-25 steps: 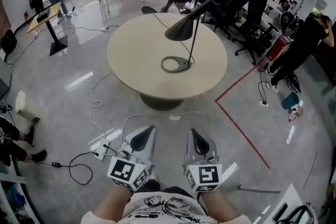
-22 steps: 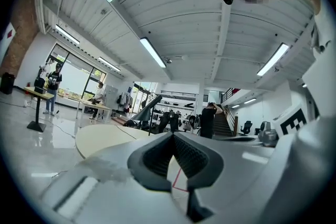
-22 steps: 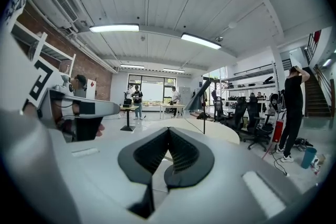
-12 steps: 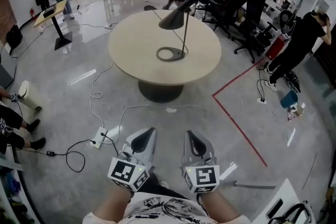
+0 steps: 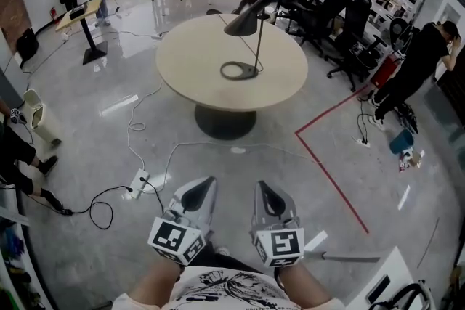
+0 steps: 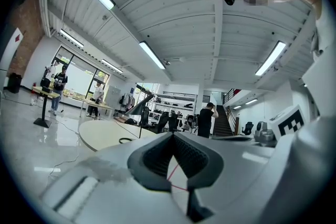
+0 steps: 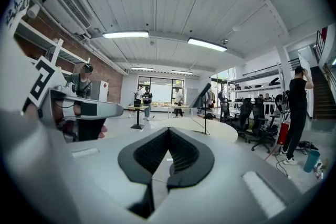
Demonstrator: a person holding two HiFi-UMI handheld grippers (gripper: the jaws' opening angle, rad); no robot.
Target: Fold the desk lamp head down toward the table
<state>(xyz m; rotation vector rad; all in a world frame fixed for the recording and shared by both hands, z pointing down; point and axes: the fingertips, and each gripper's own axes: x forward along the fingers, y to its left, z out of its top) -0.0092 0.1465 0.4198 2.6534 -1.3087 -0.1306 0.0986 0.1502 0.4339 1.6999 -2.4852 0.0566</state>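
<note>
Desk lamp [image 5: 251, 33] stands on the round table [image 5: 189, 62] across the room from me, its ring base [image 5: 240, 70] flat on the top near the far-right part and its thin stem upright. The cone head [image 5: 243, 23] sits high on the sloping arm, well above the tabletop, so by my reading nothing of the fold is done: the whole job is left, starting with closing the gap to the table. My left gripper [image 5: 203, 185] and right gripper [image 5: 266, 189] hang low, close in front of my body, side by side and pointing toward the table, with a stretch of bare grey floor between them and its pedestal. In the left gripper view my pads meet at the tips with nothing held, only floor showing through the hollow below them, and the lamp [image 6: 140, 107] appears small above and left of the tips. The right gripper view shows the same: tips together, nothing gripped, and the lamp [image 7: 206, 97] far off, up and right of the tips. Both pairs will have to part before either can take the head.
</note>
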